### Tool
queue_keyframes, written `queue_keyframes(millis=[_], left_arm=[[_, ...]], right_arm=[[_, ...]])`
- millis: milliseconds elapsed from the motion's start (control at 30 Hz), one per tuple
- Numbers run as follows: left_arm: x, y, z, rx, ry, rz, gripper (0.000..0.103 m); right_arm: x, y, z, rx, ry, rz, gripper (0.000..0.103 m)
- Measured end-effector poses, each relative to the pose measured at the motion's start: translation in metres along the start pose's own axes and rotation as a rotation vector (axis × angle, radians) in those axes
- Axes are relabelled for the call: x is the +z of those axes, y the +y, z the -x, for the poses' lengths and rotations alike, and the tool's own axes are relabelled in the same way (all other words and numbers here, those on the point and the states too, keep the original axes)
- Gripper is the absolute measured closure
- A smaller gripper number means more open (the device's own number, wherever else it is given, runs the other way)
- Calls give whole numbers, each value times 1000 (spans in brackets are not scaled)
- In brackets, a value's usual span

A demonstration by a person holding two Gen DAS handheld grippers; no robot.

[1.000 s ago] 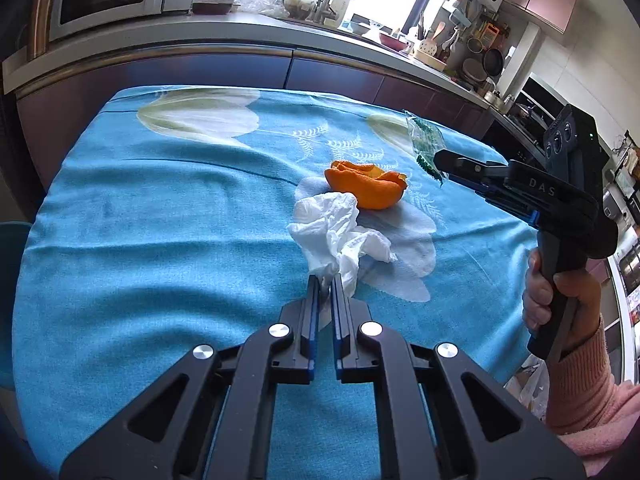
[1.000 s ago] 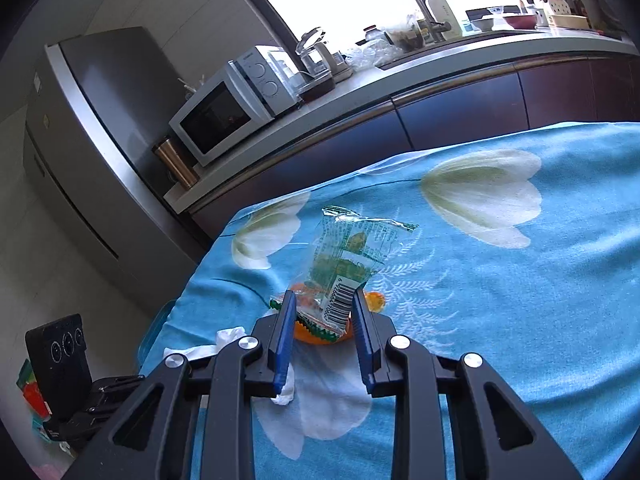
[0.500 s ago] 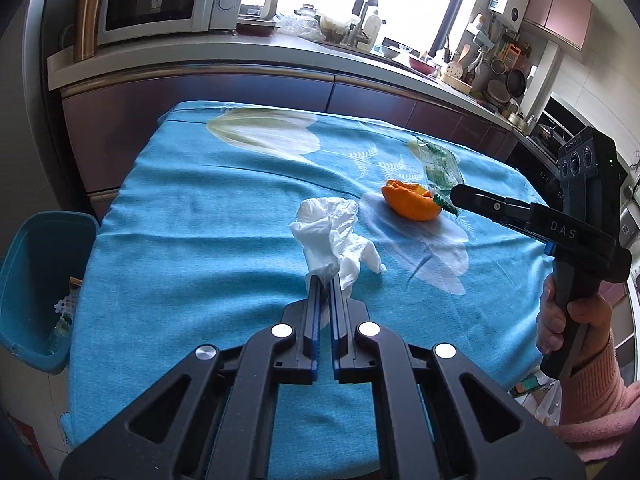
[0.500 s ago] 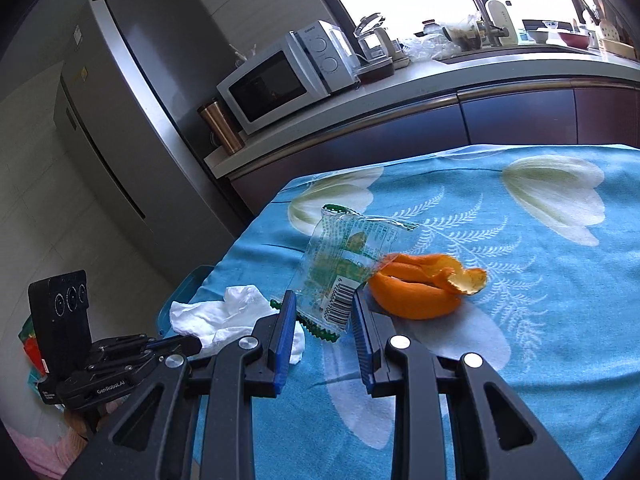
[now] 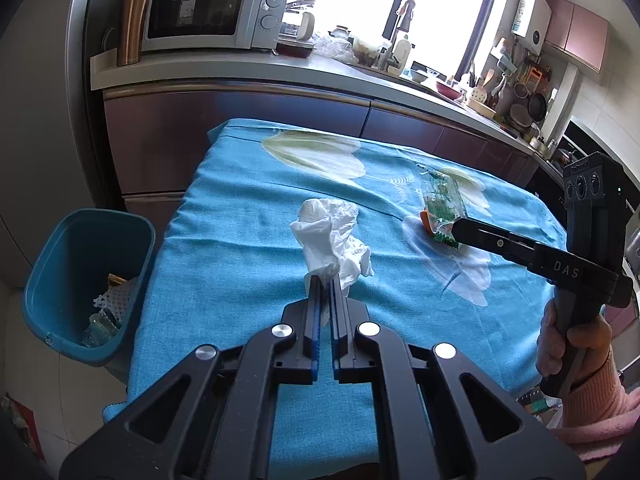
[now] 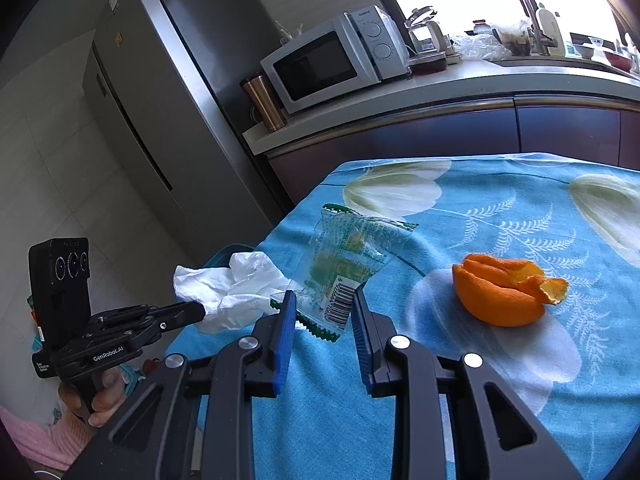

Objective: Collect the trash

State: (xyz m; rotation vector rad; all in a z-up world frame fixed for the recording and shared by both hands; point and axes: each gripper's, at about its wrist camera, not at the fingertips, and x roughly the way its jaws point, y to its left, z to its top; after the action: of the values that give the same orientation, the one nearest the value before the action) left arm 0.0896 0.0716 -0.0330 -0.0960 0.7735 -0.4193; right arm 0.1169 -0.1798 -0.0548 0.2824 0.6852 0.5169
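Tongs first: the left tongs (image 5: 325, 284) are clamped tight on a crumpled white tissue (image 5: 330, 232), which stands up out of the tips above the blue flowered cloth (image 5: 240, 240). Over on the other side, the right tongs (image 6: 322, 304) are clenched on a clear, green-printed snack wrapper (image 6: 348, 256), barcode end pinched between the blue pads (image 6: 285, 320), the rest of it sticking forward and up, off the cloth. Seen from the right wrist, tissue and wrapper hang just beside each other near the cloth's left edge. An orange peel (image 6: 500, 292) lies alone on the counter, on a white flower of the print, to the right of the wrapper and apart from both tongs. Down on the floor, off the counter's left corner, sits a blue bin (image 5: 80, 280) with some trash already in it. Beyond that runs the kitchen worktop with a white microwave (image 5: 208, 12) and a copper tumbler (image 5: 130, 26); a grey fridge (image 6: 160, 100) stands at the end.
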Motion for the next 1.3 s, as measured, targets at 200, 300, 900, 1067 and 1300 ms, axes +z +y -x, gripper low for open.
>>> queue_keyframes(millis=[200,300,900,1067,1300], left_arm=[[1,12,15,26,-26,15,98],[1,22,23,43,-40,31,98],[-2,74,62,132,-104,123,98],[-3,86,69,161,-117,143,98],[-3,106,79,209,-136,173,98]], right_arm=[[1,16,-12,30,17,23,77],[2,24,-18,45,25,38,77],[3,70,-59,122,89,120,77],[4,84,-68,141,105,152,77],[3,98,-83,164,128,189,77]])
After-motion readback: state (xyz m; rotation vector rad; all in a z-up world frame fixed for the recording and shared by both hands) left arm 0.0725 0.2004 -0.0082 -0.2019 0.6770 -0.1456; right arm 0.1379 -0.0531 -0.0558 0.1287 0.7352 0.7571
